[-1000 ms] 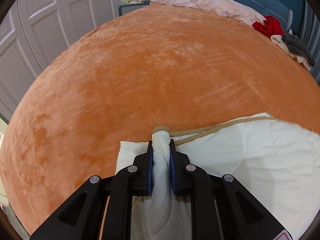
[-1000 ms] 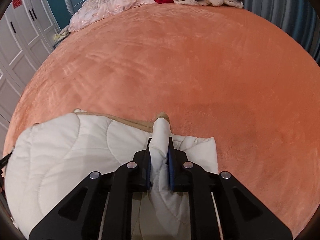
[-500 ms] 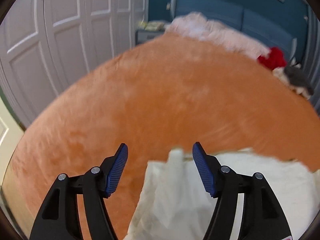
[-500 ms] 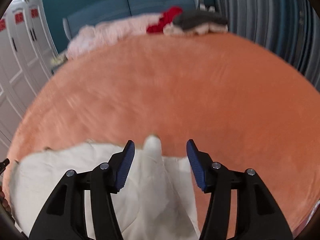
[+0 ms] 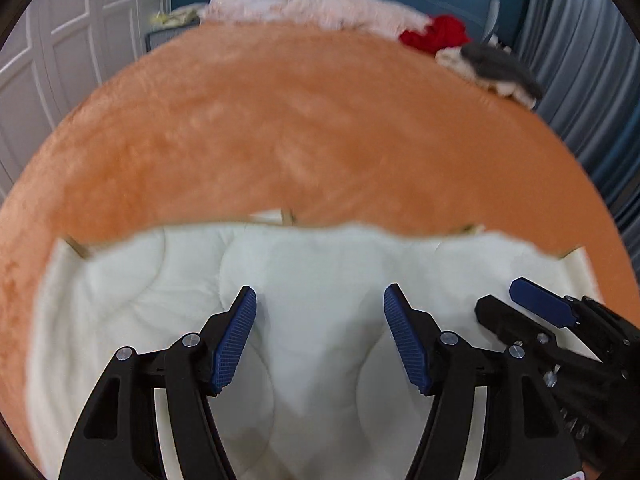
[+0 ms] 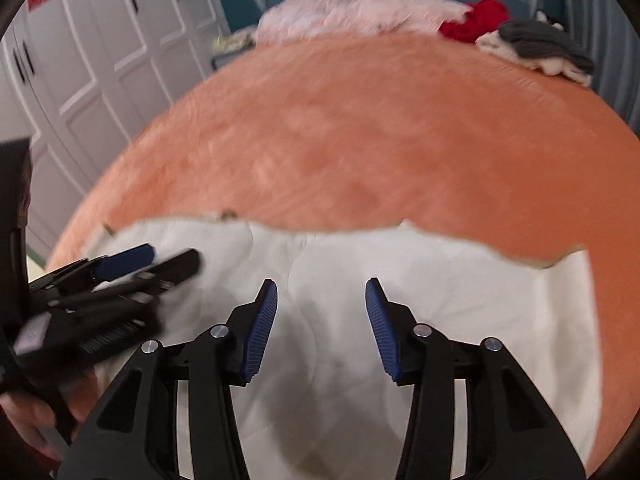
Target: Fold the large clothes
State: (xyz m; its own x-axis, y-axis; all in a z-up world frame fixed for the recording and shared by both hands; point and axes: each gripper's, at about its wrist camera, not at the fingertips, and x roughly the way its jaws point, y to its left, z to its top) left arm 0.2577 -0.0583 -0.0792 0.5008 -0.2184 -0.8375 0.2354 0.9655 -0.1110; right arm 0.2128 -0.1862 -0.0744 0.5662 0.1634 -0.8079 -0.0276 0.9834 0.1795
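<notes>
Left wrist view: left hand-held gripper [image 5: 320,336] open wide, nothing between the blue pads [image 5: 236,336]. White quilted garment [image 5: 312,264] right under and ahead of it, lying flat on the orange bed [image 5: 320,128]. Far edge of the garment just ahead of the fingertips, with a thin tan trim peeking out. Right hand-held gripper [image 5: 520,304] close on the right side, over the same cloth. Pile of pink, red and grey clothes [image 5: 448,36] far ahead, at the head of the bed.

Right wrist view: right hand-held gripper [image 6: 320,320] partly open and closing a little, pads bare, no cloth pinched. Same white garment [image 6: 400,280] below and ahead, spreading out to the right. Left hand-held gripper [image 6: 132,260] blurry on the left side, a bit of a hand [image 6: 28,412] under it.

Fold looks laid down and let go. Probably best next: pick two new corners, one on each side, and pinch only the top edge. Good to lift both sides together and keep them level, so no lumps. Good to line up the edges before letting go. Thick, puffy cloth likely to spring back, so a pat down may help.
</notes>
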